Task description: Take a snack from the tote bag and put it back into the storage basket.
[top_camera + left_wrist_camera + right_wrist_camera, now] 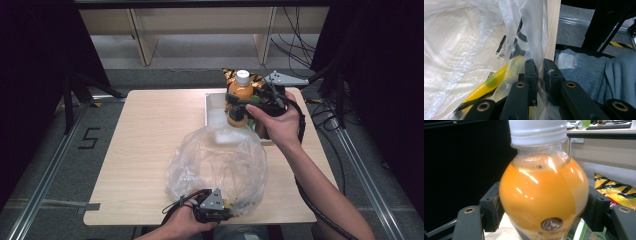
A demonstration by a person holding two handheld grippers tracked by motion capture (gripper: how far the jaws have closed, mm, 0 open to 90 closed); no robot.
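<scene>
- Orange juice bottle is clamped in the right gripper, upright above the white tray at the table's far edge.
- Left gripper pinches the clear plastic bag at the near edge.
- Black print on the bag is unreadable.

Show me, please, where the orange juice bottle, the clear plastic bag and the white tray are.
orange juice bottle (541, 192), right gripper view, on its orange belly.
clear plastic bag (215, 160), high view, on its puffed-up middle.
white tray (214, 107), high view, on its bare left part.

Both grippers' fingers clamped
</scene>
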